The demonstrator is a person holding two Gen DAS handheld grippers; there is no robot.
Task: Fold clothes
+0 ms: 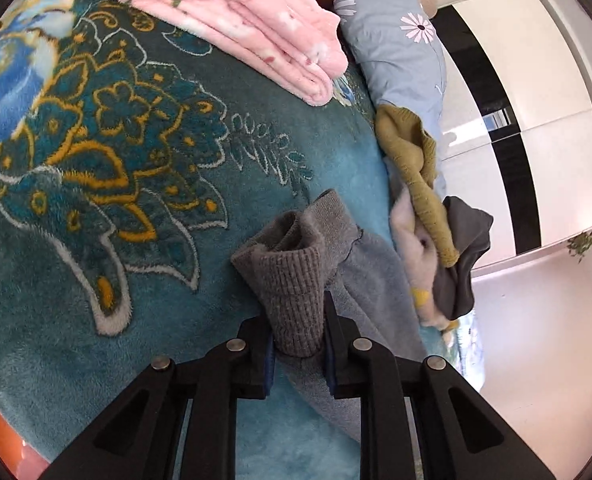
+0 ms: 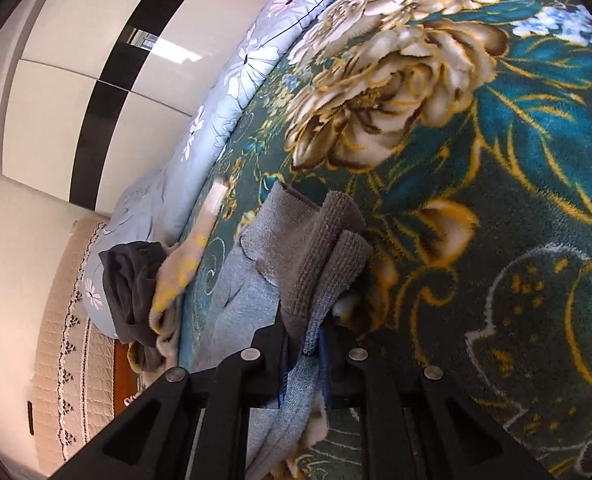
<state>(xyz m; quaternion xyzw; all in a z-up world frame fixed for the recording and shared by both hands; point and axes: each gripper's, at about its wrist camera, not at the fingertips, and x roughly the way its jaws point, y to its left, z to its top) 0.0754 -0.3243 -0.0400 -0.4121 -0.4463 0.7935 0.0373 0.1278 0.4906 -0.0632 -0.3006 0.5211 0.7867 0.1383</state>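
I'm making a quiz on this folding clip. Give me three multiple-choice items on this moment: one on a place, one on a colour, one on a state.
1. Where does the pink blanket lie?
A. on the teal bedspread
B. on the floor
C. in the left gripper

2. What colour is the ribbed cuff in the left gripper?
A. pink
B. grey
C. olive

3. What state is the right gripper in?
A. open and empty
B. shut on nothing
C. shut on the grey garment

Key: 1 A, the blanket lies folded on the bedspread at the far end; 2 B, the knit between the pads is grey; 3 C, grey fabric is pinched between its pads.
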